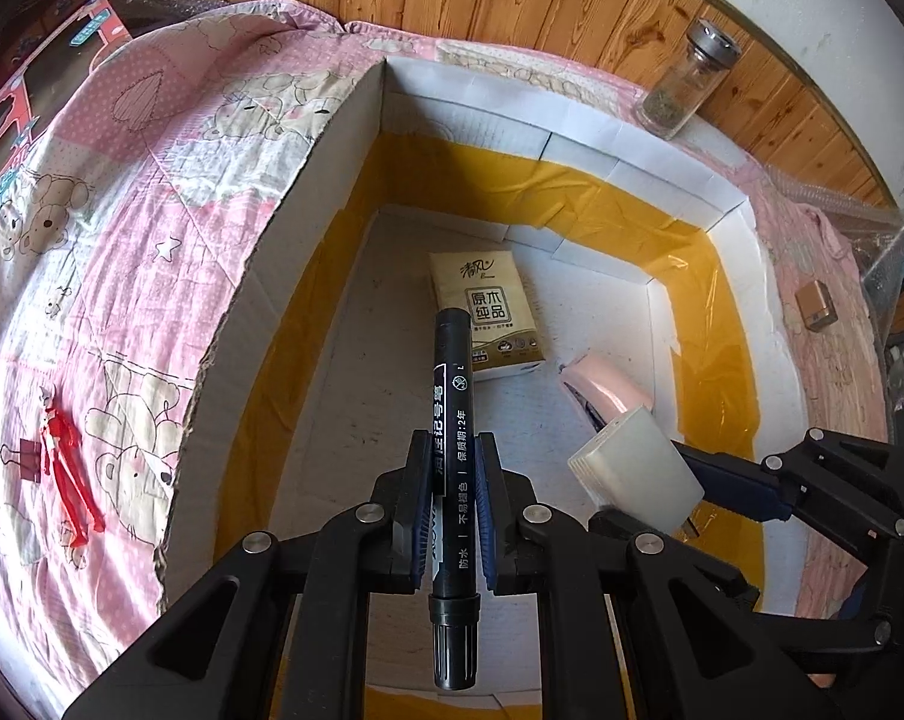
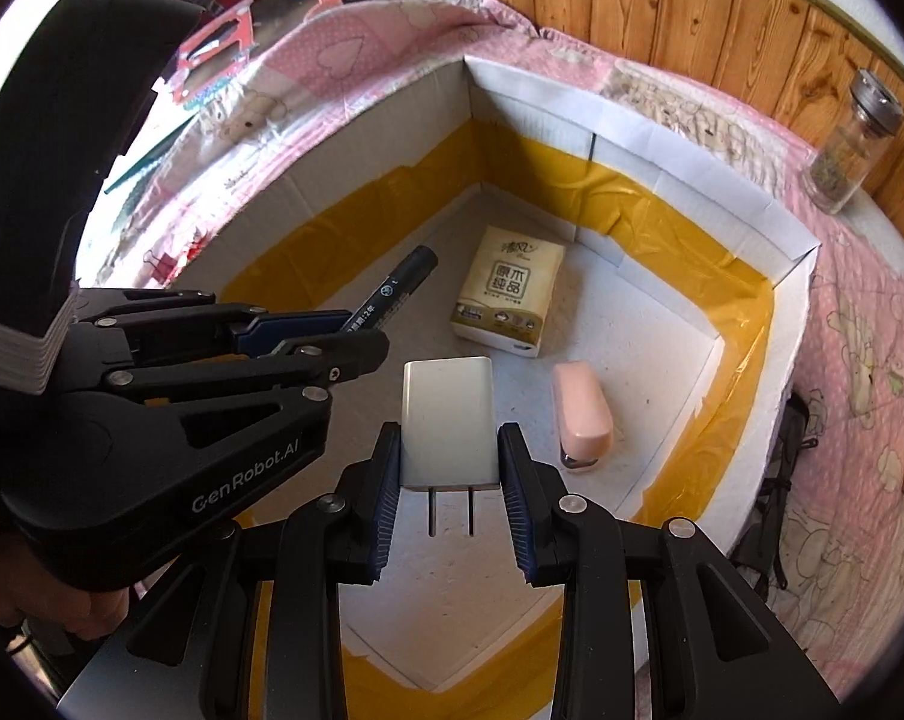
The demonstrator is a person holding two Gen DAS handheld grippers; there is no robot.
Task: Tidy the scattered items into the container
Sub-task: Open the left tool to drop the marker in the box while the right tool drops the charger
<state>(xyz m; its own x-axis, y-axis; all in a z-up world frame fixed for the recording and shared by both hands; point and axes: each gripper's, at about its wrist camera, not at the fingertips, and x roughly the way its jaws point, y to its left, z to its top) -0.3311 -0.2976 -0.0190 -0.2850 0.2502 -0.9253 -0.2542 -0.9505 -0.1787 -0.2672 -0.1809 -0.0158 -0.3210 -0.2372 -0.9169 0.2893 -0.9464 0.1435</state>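
left wrist view: left gripper (image 1: 452,516) clenched on a marker (image 1: 452,450), long axis toward 12 o'clock, held over the box (image 1: 284,252) floor; tissue pack (image 1: 488,312) lies just beyond its tip; stapler (image 1: 602,390) at 2 o'clock; right gripper's charger (image 1: 638,474) near at 3 o'clock; red clip (image 1: 68,480) outside on the quilt (image 1: 122,240) at 9 o'clock.

right wrist view: right gripper (image 2: 452,480) grasping the charger, prongs toward 6 o'clock, above the floor; stapler at 2 o'clock; left gripper near at 10 o'clock; jar (image 2: 854,144) outside; drops look unobstructed.
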